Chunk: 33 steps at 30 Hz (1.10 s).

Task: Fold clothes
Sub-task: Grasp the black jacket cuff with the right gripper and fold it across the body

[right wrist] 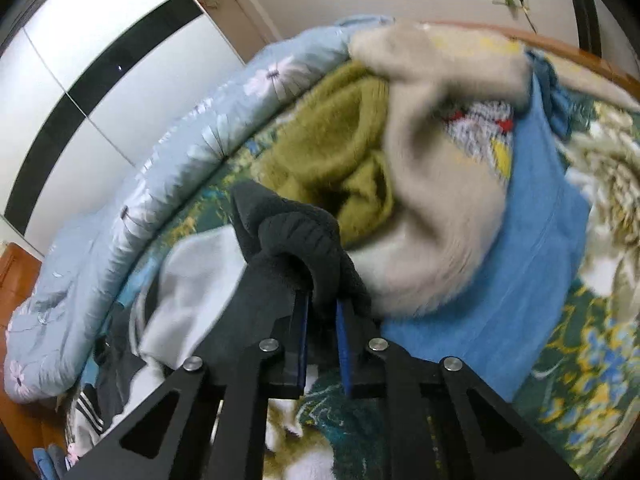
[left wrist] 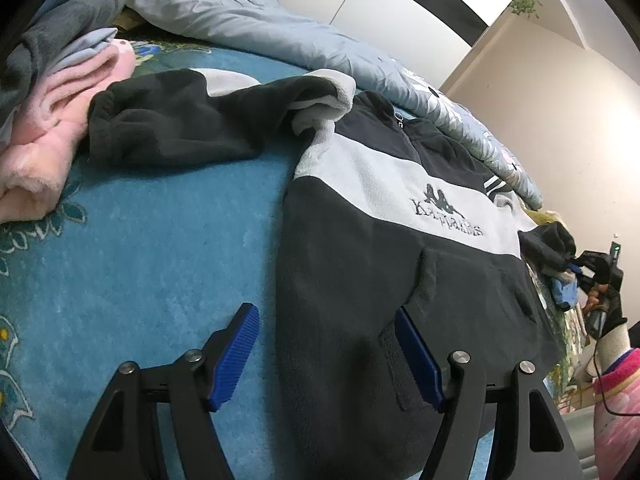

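Note:
A black and grey fleece sweater (left wrist: pixel 400 216) lies spread on the blue floral bedspread (left wrist: pixel 140 248). Its left sleeve (left wrist: pixel 172 120) is folded toward the top left. My left gripper (left wrist: pixel 326 336) is open and hovers over the sweater's lower hem, one pad over the bedspread and one over the fleece. My right gripper (right wrist: pixel 322 312) is shut on the sweater's black right sleeve cuff (right wrist: pixel 296 236) and holds it up off the bed. It also shows in the left wrist view (left wrist: pixel 572 268) at the sweater's right edge.
A pink fleece garment (left wrist: pixel 60 120) and grey clothes lie at the far left. A light blue quilt (left wrist: pixel 280 28) runs along the back. A pile with an olive sweater (right wrist: pixel 332 148), a beige garment (right wrist: pixel 436 184) and a blue cloth (right wrist: pixel 532 248) lies beyond the right gripper.

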Each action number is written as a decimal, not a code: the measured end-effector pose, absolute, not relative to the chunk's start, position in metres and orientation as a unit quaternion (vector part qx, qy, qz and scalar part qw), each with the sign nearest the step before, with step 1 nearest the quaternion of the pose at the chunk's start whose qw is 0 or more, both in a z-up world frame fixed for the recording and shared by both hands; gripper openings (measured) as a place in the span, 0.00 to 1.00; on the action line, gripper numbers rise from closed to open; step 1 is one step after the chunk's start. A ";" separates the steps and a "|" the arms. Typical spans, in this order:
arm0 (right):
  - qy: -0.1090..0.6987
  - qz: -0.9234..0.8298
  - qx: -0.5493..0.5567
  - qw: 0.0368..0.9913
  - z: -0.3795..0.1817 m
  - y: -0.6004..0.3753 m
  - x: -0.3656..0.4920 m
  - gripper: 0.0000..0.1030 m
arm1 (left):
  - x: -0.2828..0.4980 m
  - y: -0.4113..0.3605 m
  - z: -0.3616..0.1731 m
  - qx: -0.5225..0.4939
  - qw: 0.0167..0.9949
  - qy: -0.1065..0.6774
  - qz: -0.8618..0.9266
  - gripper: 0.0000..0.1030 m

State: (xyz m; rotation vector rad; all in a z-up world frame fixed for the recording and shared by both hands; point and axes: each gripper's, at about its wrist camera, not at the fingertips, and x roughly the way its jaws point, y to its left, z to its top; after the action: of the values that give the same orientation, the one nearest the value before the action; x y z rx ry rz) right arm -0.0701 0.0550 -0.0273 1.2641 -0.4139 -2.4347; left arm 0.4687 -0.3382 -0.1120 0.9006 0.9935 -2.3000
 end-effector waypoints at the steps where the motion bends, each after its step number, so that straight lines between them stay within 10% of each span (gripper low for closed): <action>1: -0.144 -0.868 0.440 0.182 -0.019 0.056 -0.070 0.12 | 0.469 -0.338 -0.112 0.328 0.237 0.364 -0.839 0.72; 18: 0.019 -0.916 0.303 0.264 0.129 -0.091 -0.041 0.05 | 0.479 -0.348 -0.102 0.303 0.235 0.376 -0.843 0.72; 31: 0.156 -0.859 0.364 0.323 0.057 -0.183 -0.003 0.05 | 0.478 -0.350 -0.100 0.301 0.230 0.378 -0.845 0.72; 33: 0.187 -0.846 0.381 0.322 0.034 -0.186 -0.006 0.17 | 0.476 -0.349 -0.102 0.305 0.227 0.377 -0.844 0.72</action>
State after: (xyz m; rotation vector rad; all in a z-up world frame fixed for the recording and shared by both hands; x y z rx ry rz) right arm -0.0058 -0.1858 0.0336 0.9999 0.4900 -2.2217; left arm 0.4758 -0.3492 -0.1025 0.8403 1.0402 -2.3268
